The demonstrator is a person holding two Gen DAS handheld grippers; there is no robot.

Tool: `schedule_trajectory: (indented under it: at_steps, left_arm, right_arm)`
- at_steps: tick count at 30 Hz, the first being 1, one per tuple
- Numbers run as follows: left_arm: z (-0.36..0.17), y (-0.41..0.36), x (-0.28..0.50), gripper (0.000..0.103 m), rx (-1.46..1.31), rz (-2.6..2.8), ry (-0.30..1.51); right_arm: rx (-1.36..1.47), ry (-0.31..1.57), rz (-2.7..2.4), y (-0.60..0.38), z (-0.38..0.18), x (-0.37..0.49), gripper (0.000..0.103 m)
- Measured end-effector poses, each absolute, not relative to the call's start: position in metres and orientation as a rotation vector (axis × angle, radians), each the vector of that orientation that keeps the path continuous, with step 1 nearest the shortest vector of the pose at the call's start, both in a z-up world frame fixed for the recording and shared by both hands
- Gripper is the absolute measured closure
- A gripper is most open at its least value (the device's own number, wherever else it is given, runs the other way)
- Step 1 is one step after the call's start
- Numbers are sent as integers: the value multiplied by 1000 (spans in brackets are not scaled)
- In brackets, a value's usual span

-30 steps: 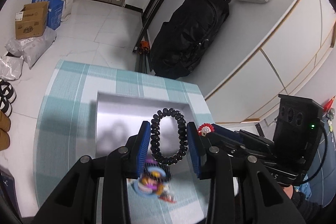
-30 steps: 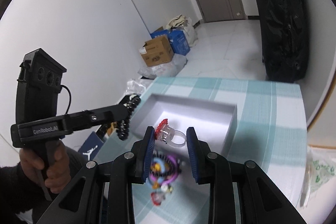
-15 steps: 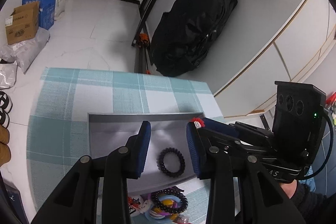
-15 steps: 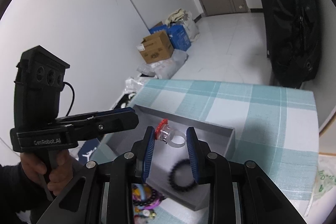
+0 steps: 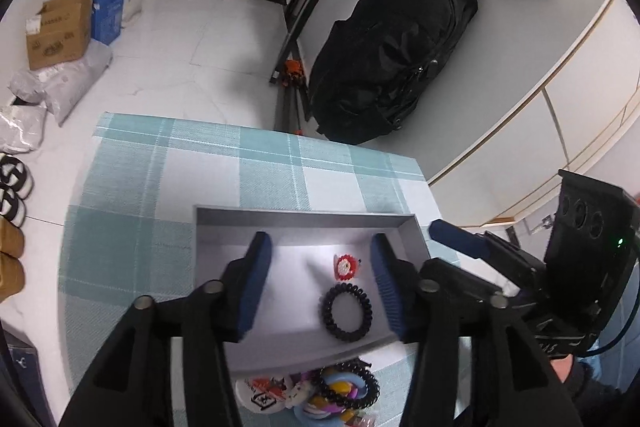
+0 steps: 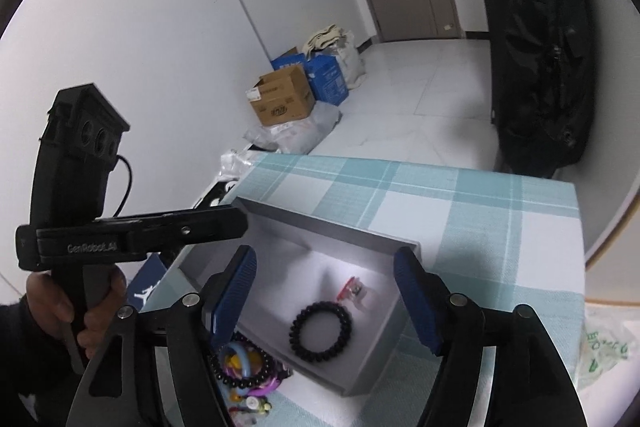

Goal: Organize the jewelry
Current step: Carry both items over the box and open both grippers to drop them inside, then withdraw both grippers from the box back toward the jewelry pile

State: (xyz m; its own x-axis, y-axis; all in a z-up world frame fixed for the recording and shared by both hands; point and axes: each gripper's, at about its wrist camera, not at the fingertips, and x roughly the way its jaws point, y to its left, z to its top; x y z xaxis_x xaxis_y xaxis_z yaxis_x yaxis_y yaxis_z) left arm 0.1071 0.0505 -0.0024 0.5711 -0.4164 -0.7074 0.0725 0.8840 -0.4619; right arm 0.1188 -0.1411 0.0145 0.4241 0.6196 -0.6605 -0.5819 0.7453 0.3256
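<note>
While both of our grippers hang spread wide and empty over the grey tray (image 5: 304, 217), we judge the risk lies in the next pick. The leftover pile (image 5: 340, 393) at the tray's six o'clock edge is tangled, so our left gripper (image 5: 320, 287) could lift several pieces together, or our right gripper (image 6: 326, 301) could knock the rim. Inside, the black coil band (image 6: 320, 330) lies flat, with the red-topped ring (image 6: 352, 290) at its one o'clock, tipped over.
</note>
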Motion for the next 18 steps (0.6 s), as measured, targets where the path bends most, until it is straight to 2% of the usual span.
schedule_trajectory:
  at_steps: [7,18]
  left_arm:
    - [8,43,85,41,-367,-248,900]
    - [8,36,42,34,-288,-152,871]
  right_arm:
    - [67,802,732,-154,27,103,23]
    - [93,786,733,-160,29,64,10]
